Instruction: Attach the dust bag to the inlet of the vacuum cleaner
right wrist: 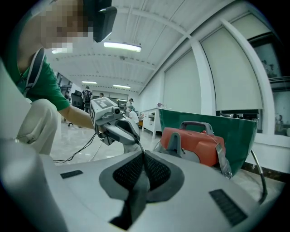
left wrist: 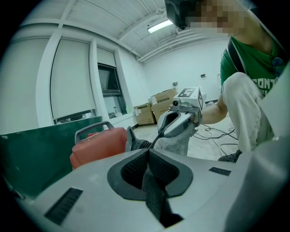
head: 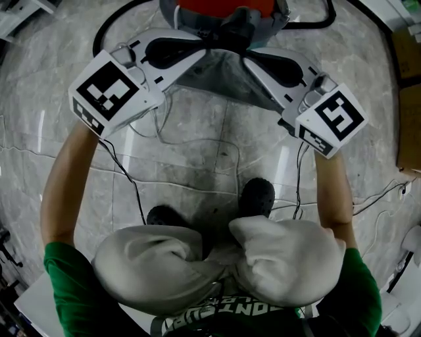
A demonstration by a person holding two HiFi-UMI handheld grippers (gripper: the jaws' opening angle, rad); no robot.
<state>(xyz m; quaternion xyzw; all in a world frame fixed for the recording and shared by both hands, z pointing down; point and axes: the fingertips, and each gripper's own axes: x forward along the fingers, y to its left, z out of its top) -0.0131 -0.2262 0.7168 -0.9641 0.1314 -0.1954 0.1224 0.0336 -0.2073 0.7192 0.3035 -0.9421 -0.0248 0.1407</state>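
**Both jaws clamped on the dust bag [head: 223, 79]**

Left gripper [head: 197, 54] and right gripper [head: 248, 60] each pinch the grey bag's top edge, jaws closed tight on the fabric. It hangs between them, just in front of the red vacuum cleaner [head: 227, 10].

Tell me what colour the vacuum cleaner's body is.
The vacuum cleaner is orange-red, with a grey handle; the right gripper view shows it best.

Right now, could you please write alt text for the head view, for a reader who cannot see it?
Seen from above, the left gripper and the right gripper each pinch an edge of the grey bag, holding it spread just below the red vacuum at the picture's top. Lower down are the person's knees and black shoes on a grey floor.
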